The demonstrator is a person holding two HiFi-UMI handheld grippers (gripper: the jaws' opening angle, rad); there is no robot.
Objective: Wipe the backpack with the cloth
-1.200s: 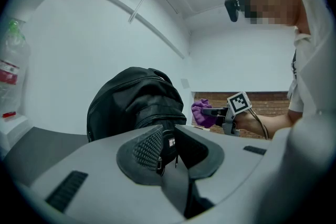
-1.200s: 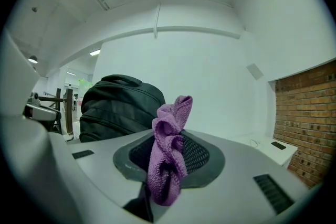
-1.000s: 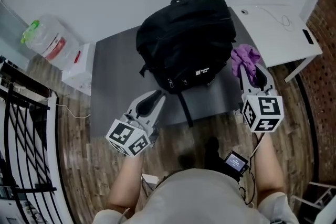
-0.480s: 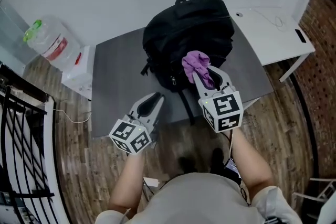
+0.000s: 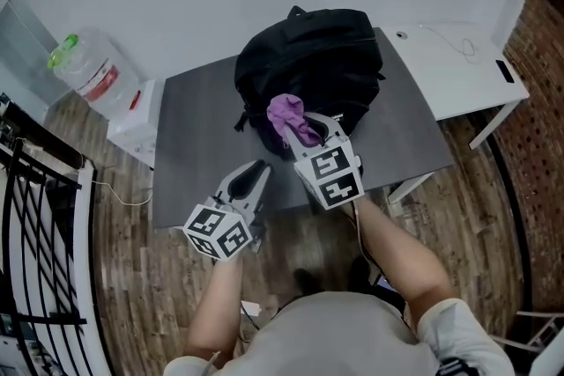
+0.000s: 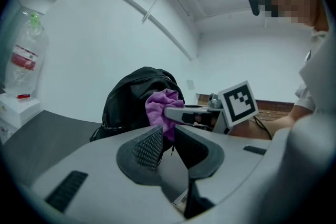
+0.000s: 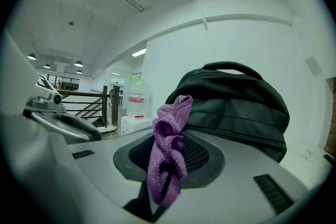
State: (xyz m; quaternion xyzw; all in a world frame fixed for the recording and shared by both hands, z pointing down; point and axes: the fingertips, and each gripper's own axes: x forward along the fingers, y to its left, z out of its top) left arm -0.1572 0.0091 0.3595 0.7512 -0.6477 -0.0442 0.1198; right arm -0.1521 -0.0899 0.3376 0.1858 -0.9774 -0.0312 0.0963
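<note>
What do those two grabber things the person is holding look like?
Both are pale grey plastic: the left gripper and the right gripper. Each has two jaws lined with black ribbed pads, and at the back a white cube with black square markers. The person wears a light short-sleeved shirt.

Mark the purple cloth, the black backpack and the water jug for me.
purple cloth (image 5: pixel 287 114), head view, on its bunched top.
black backpack (image 5: pixel 322 57), head view, middle of its upper panel.
water jug (image 5: pixel 88 77), head view, on its clear body.
</note>
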